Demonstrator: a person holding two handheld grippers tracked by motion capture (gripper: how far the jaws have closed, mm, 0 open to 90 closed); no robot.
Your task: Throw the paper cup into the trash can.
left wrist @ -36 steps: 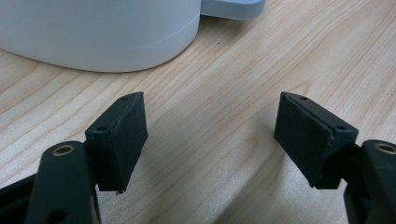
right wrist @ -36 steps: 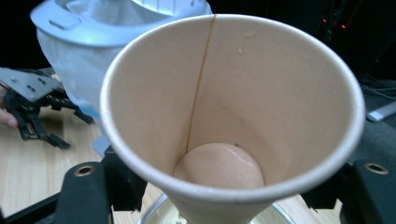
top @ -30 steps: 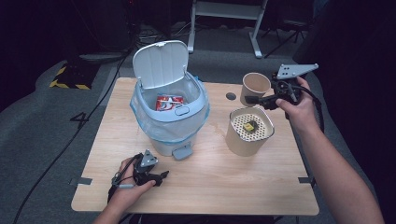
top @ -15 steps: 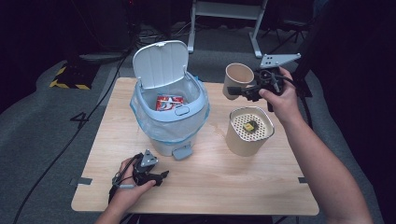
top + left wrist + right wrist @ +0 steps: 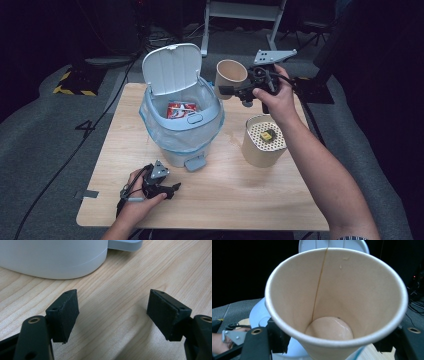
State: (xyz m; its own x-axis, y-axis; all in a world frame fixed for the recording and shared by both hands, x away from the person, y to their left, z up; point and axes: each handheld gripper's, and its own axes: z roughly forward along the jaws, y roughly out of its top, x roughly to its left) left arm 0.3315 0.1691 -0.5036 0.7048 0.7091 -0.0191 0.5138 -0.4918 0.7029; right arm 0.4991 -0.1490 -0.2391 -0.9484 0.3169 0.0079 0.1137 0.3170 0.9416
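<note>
A tan paper cup (image 5: 231,72) hangs in the air just right of the pale blue pedal bin (image 5: 180,132), tipped so that its mouth faces the camera. My right gripper (image 5: 231,91) is shut on the cup's lower wall. In the right gripper view the cup (image 5: 332,302) is empty, with the jaws of my right gripper (image 5: 332,341) on either side of it. The bin's lid (image 5: 172,67) stands up, and a red wrapper (image 5: 181,110) lies inside. My left gripper (image 5: 172,189) rests on the table in front of the bin, open and empty (image 5: 112,312).
A tan cylinder with a perforated top (image 5: 265,145) stands at the right of the wooden table (image 5: 225,200), a small yellow piece (image 5: 268,135) on it. The bin's white base (image 5: 55,257) is close ahead of the left gripper. Dark floor and cables surround the table.
My right gripper has carried the cup to the left and slightly up, from the table's right side to beside the bin. The left gripper has stayed put.
</note>
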